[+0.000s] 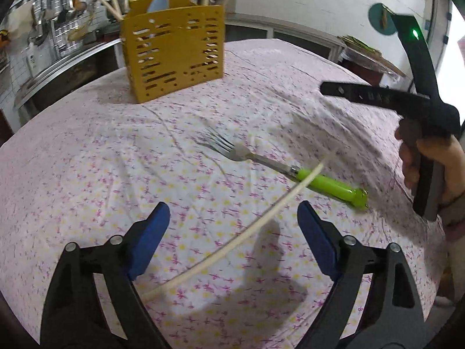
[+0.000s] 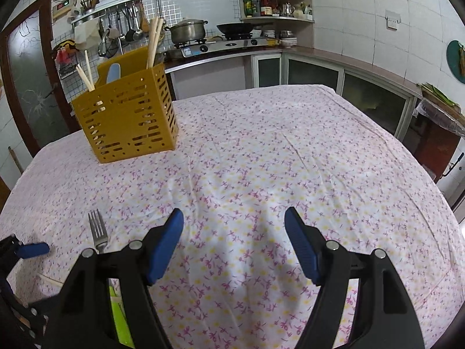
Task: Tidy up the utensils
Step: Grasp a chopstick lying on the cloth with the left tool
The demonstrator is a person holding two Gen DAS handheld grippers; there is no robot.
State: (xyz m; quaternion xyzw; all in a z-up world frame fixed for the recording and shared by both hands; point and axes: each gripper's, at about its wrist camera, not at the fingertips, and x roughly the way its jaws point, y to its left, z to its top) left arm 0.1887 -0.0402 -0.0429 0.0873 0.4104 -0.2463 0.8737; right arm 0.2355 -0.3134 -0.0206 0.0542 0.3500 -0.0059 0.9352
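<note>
Both claws gape empty, the left claw [image 1: 234,229] over a chopstick [image 1: 232,241] lying across the fork [image 1: 279,168] on the tabletop [image 1: 87,174], where closing carelessly could roll the thin stick away.

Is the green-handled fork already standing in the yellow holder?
No, the fork lies flat on the flowered tablecloth, well short of the yellow holder.

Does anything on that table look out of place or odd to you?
Yes. A fork with a green handle and a single pale chopstick lie loose on the flowered tablecloth, the chopstick crossing the fork's handle, while other chopsticks stand upright in the yellow holder. Nothing looks spilled or broken.
</note>
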